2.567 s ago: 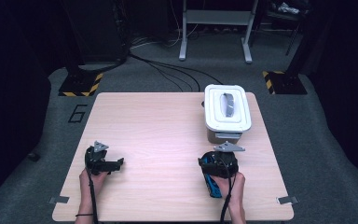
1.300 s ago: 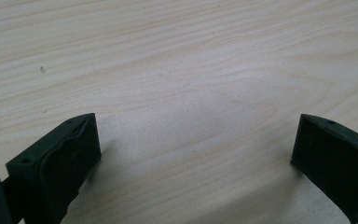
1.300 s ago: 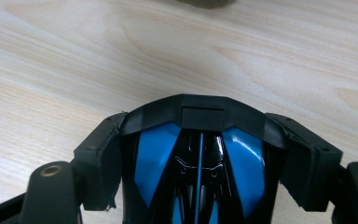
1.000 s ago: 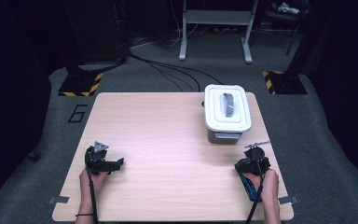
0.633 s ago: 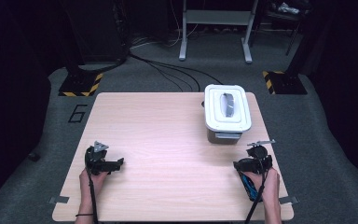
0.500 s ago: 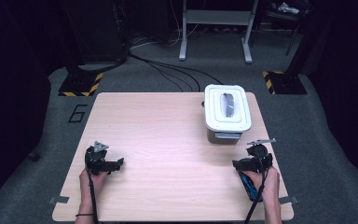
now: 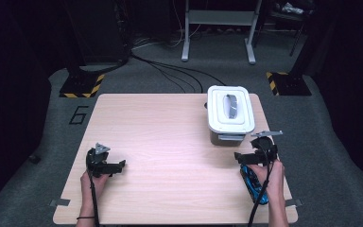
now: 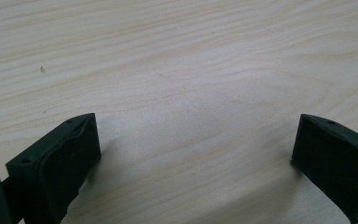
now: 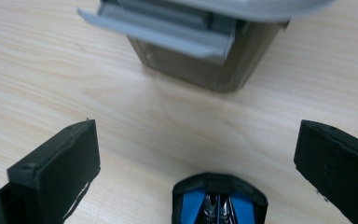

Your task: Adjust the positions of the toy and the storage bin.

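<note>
Near the table's right front corner, the right gripper (image 7: 246,157) hangs just above the wood with its jaws spread wide; they have just been opening, and nothing sits pinched between them. Directly below it lies a blue toy car (image 7: 254,182), black at the nose, flat on the table beside the person's right hand (image 7: 270,174). The left gripper (image 7: 118,165) rests low at the left front, jaws likewise spread, over bare wood.

The table (image 7: 160,137) is pale wood grain, square-edged, standing on grey carpet in a dark room. Cables, a metal stand and yellow-and-black striped blocks lie beyond it.

A grey box (image 7: 230,113) with a white lid and handle stands just beyond the right gripper. The right gripper view shows the car's (image 9: 219,198) blue hood between the jaws and the box's (image 9: 214,60) dark translucent wall under its latch, which the high view leaves too small to read.
</note>
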